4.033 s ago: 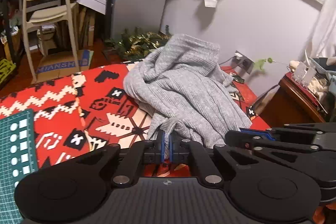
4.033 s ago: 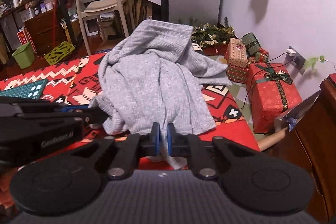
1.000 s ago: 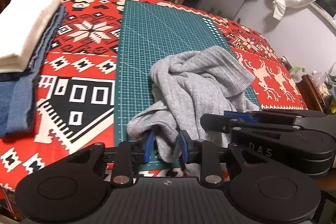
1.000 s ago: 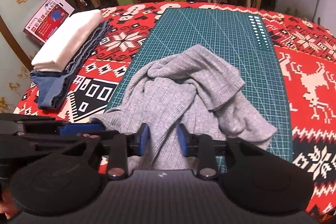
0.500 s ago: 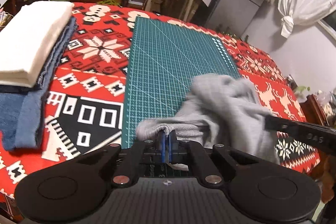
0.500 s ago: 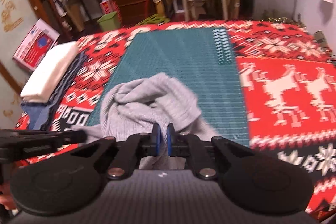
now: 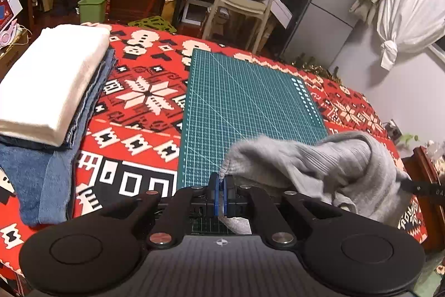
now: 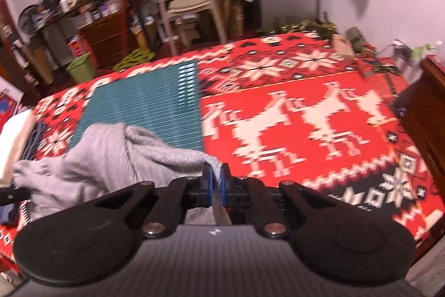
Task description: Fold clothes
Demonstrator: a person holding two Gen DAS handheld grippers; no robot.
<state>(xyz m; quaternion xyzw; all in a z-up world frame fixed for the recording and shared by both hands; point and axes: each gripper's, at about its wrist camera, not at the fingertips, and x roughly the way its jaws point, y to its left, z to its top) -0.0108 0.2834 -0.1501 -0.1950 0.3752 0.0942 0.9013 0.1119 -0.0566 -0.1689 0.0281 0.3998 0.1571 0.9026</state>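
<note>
Red patterned blanket (image 7: 133,130) under the green mat (image 7: 244,107); both claws, left claw (image 7: 221,196) and right claw (image 8: 215,187), now clamp the grey sweater (image 7: 328,166), lifted and stretched since earlier.

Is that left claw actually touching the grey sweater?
Touching. In the left wrist view the left gripper is shut on a bunched edge of the grey sweater, with cloth pinched between its blue pads and no gap showing.
</note>
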